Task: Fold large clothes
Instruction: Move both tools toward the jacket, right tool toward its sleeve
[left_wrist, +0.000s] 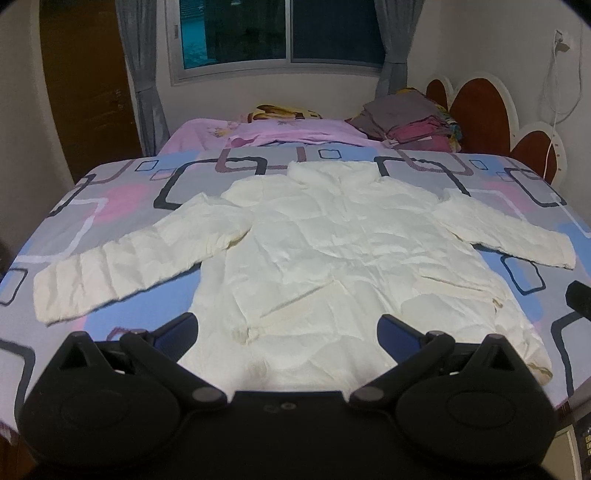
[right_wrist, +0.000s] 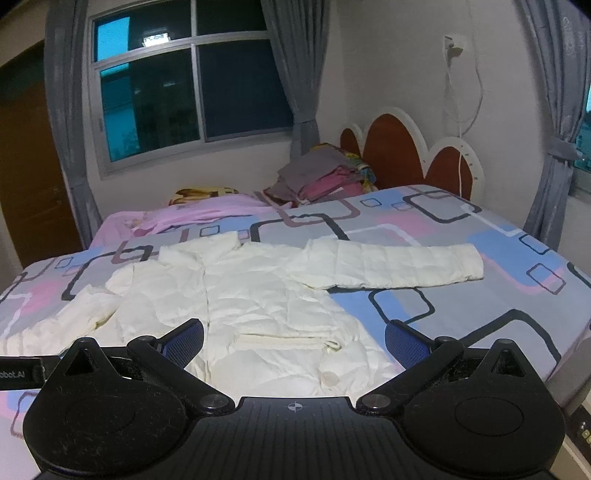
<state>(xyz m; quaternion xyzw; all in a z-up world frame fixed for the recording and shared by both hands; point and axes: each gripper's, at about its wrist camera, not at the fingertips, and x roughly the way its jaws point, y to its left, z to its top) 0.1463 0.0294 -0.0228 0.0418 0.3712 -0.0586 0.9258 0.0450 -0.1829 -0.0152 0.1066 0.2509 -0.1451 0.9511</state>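
Note:
A cream-white padded jacket (left_wrist: 325, 251) lies flat and spread out on the bed, collar far, hem near, both sleeves out to the sides. It also shows in the right wrist view (right_wrist: 258, 295), with its right sleeve (right_wrist: 399, 266) stretched to the right. My left gripper (left_wrist: 288, 332) is open and empty, just above the jacket's hem. My right gripper (right_wrist: 293, 339) is open and empty, over the hem's right part. The right gripper's edge (left_wrist: 580, 299) shows at the right of the left wrist view.
The bed (left_wrist: 110, 206) has a grey, blue and pink sheet with square patterns. A pile of folded clothes (left_wrist: 410, 118) and a pink blanket (left_wrist: 295, 133) lie at the far side. The headboard (right_wrist: 406, 155) is on the right, a window (right_wrist: 184, 92) behind.

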